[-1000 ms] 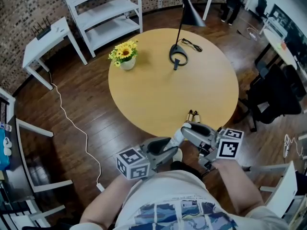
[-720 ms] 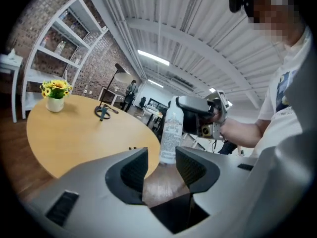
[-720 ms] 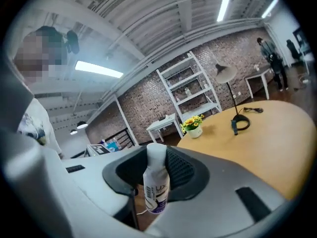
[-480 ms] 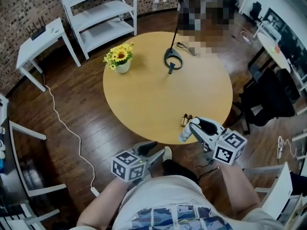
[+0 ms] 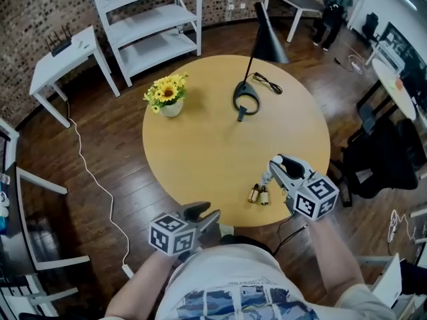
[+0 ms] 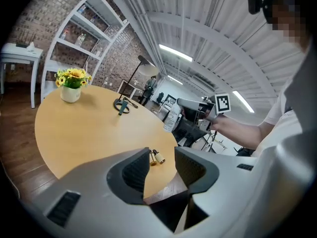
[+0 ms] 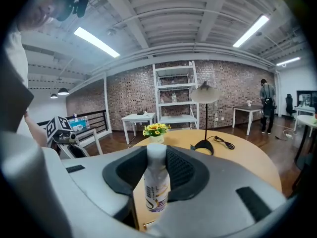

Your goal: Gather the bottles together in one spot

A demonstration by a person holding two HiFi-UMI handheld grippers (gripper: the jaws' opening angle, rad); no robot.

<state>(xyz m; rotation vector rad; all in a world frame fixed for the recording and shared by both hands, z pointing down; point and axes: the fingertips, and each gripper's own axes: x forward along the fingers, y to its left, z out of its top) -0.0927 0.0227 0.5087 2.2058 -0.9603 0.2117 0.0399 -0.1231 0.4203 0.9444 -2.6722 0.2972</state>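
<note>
— What sits on the round light-wood desk (image 5: 200,152)?
— Yellow sunflowers in a white pot (image 5: 167,94) at the far left; a black lamp with a ring base (image 5: 245,99) on the far side, its cord trailing right; two small brown bottles (image 5: 259,194) side by side near the front right edge.
— And the tools?
— The right hand-held gripper (image 5: 272,171) hangs just beside those two, a pale plastic bottle (image 5: 267,176) at its tip; the left hand-held gripper (image 5: 205,213) is off the desk's near edge, over the dark wooden floor (image 5: 120,145), jaws apart.
— Around it?
— A white shelving unit (image 5: 150,19) and a small white side table (image 5: 63,52) beyond; a black office chair (image 5: 383,155) at the right.
</note>
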